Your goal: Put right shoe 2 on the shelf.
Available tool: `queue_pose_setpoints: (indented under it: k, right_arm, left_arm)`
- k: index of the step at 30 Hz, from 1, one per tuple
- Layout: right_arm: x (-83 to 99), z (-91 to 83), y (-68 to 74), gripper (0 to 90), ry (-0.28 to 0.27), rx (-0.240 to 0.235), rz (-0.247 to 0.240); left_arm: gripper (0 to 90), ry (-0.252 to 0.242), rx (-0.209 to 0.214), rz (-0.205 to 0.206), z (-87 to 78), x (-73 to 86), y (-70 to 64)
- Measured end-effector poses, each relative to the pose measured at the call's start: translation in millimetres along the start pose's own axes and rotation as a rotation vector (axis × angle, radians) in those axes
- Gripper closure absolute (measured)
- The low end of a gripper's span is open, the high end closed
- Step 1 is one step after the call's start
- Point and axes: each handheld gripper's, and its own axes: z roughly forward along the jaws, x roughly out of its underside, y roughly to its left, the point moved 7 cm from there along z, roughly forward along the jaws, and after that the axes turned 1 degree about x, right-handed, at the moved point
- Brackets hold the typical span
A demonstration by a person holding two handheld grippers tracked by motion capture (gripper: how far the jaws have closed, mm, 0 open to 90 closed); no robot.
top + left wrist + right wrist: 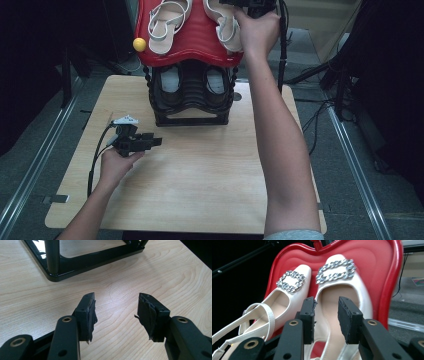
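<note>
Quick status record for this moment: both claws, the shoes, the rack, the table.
right claw: open, jaws either side of the near edge of the right white shoe, not closed on it
left claw: open, holding nothing, low over the table
white shoes: pair side by side on the red tray, each with a jewelled buckle
left white shoe: untouched, strap trailing back
rack: black, under the tray, dark shoes on its lower shelf
yellow ball: at the tray's left edge

Recording lab: bare wooden table (200, 190) on floor rails (30, 175), dark drapes, loose cables (320, 120) (no furnishings).
</note>
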Motion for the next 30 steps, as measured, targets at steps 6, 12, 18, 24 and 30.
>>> queue_pose_setpoints:
  k: [6, 12, 18, 24, 30]
  right_arm:
    - [2.0, -7.3, -12.1, 67.9, 0.007, 0.020, 0.003]
    - [7.1, -11.2, -24.7, 66.8, 0.008, 0.046, -0.010]
    - [12.4, -17.9, -40.6, 65.6, -0.005, 0.054, 0.007]
    - [22.1, -23.4, -57.4, 65.7, -0.010, 0.057, 0.035]
    - [31.8, -26.1, -68.6, 65.6, -0.017, 0.058, 0.046]
  left_arm:
    - [48.8, -0.002, -0.003, -0.003, 0.4, 0.3, -0.2]
    - [48.8, -0.005, -0.003, -0.001, 0.0, -0.2, 0.2]
    - [48.8, -0.004, -0.006, 0.000, -0.5, -0.1, 1.0]
    - [48.8, -0.004, -0.006, 0.005, -0.9, -0.3, 0.8]
    - [48.0, -0.007, 0.000, -0.018, -2.1, -1.1, 2.2]
